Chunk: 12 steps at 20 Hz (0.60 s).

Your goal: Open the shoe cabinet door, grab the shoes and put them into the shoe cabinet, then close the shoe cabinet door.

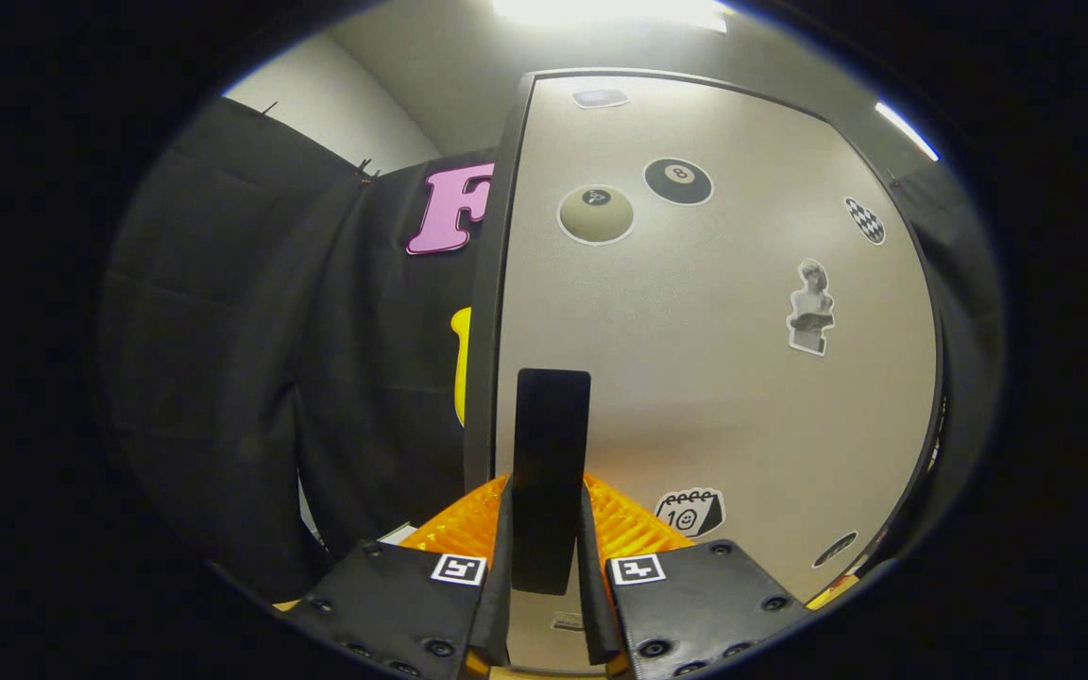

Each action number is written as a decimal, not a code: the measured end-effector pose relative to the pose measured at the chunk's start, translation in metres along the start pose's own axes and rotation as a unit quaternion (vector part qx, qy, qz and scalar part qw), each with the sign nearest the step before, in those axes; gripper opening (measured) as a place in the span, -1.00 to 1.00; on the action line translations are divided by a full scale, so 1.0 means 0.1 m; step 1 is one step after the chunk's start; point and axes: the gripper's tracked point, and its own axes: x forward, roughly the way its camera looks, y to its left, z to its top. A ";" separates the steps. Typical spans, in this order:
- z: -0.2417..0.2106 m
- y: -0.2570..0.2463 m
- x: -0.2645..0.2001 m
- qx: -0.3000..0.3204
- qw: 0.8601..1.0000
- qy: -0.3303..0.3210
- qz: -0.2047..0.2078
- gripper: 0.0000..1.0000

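The shoe cabinet door (714,340) fills the space right ahead of the gripper (549,529), its pale face dotted with stickers: an eight-ball sticker (677,180), a beige ball sticker (596,214), a statue sticker (810,308), a checkered sticker (865,220) and a calendar sticker (689,513). A dark upright handle (551,472) on the door stands between the two fingers (468,529), which sit close against both its sides, clenched on it. The door's dark left edge (489,312) runs just beside the handle. Left of it hangs the booth's black cloth wall (251,359), with a ceiling light (610,11) above.
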 end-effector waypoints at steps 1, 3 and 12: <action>-0.01 0.01 0.00 0.002 1.000 0.003 0.005 -0.44; -0.01 0.01 -0.02 -0.001 1.000 0.009 0.018 -0.70; 0.04 0.04 -0.64 0.007 0.996 0.007 0.083 -0.71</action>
